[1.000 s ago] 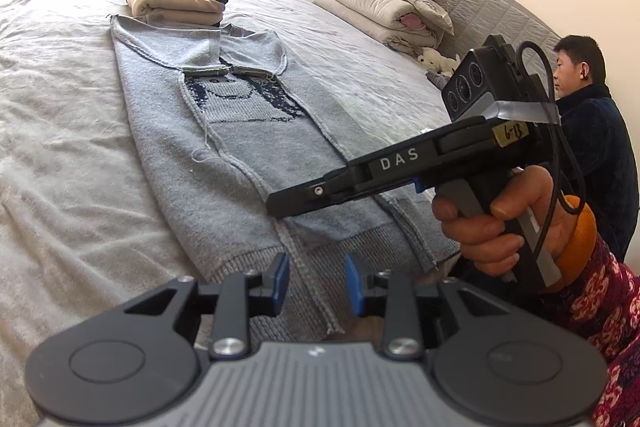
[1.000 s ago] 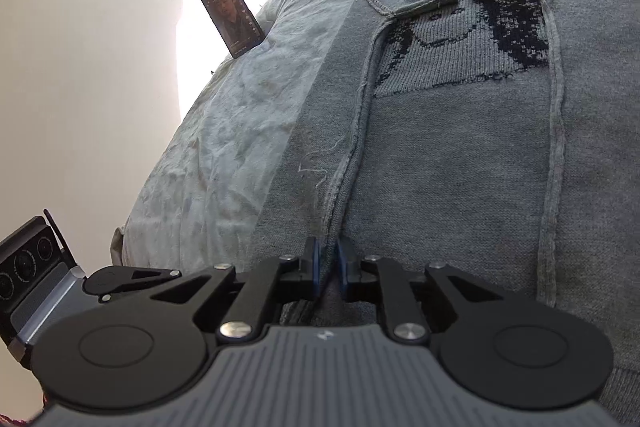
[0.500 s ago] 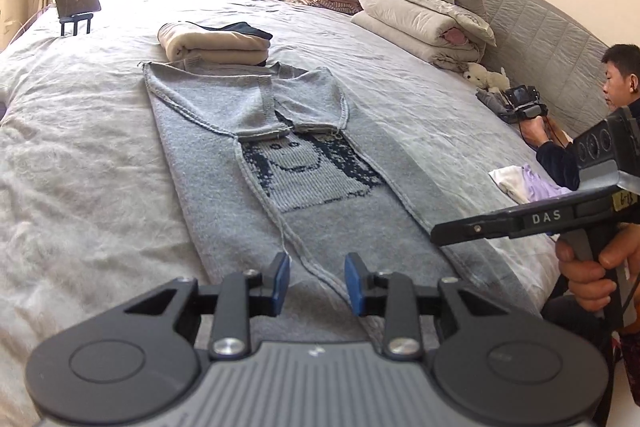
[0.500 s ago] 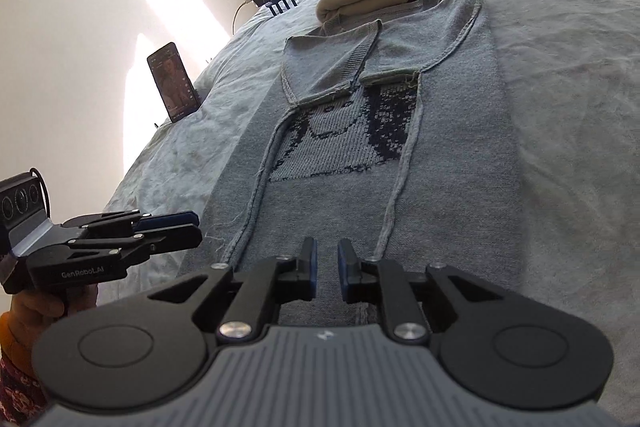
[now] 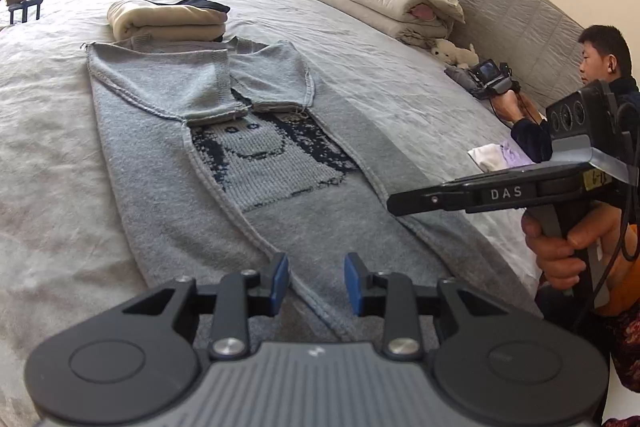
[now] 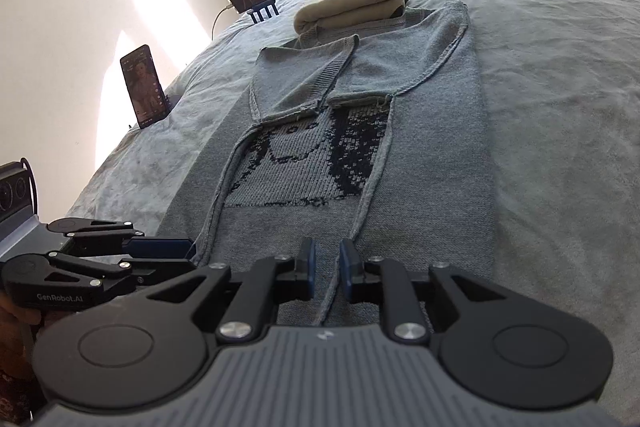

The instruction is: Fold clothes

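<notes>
- Sweater in grey knit lies flat along the bed, both side panels and the short sleeves folded in toward the middle so the knitted face pattern shows between them; the hem end is nearest both claws.
- Left claw hangs over the hem with its blue pads set apart by a modest gap. A folded seam edge runs between them, but the pads do not press on it, so it holds nothing.
- Right claw sits over the other folded edge at the hem. Its jaws have just been opening and now stand at a narrow gap with a seam line passing between them, not pinched.
- The step in hand looks like taking both hem corners to fold the bottom up toward the collar.
- To do it well, I would place each claw at an outer corner of the folded strip, catching all layers, so the side folds do not spill open on lifting.
- Close both at a matching level along the hem, or the fold line will run crooked.
- Lift low and carry evenly toward the sleeves; knit stretches and sags, so a high lift may drag the lower layers.
- Folded beige clothes lie touching the collar end, so the hem should land short of that stack.
</notes>
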A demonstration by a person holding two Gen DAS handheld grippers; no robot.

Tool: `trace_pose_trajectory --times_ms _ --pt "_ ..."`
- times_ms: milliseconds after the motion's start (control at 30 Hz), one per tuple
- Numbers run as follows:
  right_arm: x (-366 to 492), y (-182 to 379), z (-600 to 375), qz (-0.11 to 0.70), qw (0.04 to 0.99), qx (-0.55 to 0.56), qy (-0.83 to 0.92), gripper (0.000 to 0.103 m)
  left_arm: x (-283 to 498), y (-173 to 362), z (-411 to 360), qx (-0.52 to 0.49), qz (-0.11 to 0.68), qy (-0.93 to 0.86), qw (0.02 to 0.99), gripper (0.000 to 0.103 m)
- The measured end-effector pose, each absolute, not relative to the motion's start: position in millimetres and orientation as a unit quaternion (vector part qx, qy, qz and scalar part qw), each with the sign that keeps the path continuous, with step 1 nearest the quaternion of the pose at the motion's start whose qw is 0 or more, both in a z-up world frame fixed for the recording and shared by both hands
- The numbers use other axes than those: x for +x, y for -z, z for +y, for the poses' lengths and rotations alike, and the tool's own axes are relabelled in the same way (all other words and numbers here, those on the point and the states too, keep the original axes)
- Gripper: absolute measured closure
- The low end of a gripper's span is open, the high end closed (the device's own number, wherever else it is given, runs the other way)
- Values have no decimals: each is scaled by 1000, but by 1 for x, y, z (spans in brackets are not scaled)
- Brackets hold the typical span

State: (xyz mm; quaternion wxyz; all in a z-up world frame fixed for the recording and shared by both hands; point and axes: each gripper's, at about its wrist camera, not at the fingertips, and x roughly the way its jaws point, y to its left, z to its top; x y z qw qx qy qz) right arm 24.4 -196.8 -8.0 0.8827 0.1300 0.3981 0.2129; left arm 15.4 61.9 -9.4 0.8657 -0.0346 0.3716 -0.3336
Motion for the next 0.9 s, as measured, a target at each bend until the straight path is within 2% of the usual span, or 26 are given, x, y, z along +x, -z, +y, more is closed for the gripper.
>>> trace_pose_trajectory --times_ms 133,233,467,667,733,800,900 --pt "48 -1 -203 381 897 124 -188 83 48 5 69 -39 368 283 885 73" --pt "72 1 -211 381 900 127 -167 83 71 10 69 -36 382 247 890 80" --pt "103 23 -214 406 892 130 -148 83 101 29 58 -56 399 251 880 81" --pt "109 11 -196 417 877 130 -200 83 94 22 54 -53 381 273 882 80" --pt "118 9 -190 417 875 136 -204 79 94 17 63 -71 366 272 887 80" --pt "126 8 -183 417 875 134 -208 67 98 17 69 -80 357 257 894 80" --pt "142 1 -176 411 878 119 -213 67 111 29 69 -93 375 242 890 80"
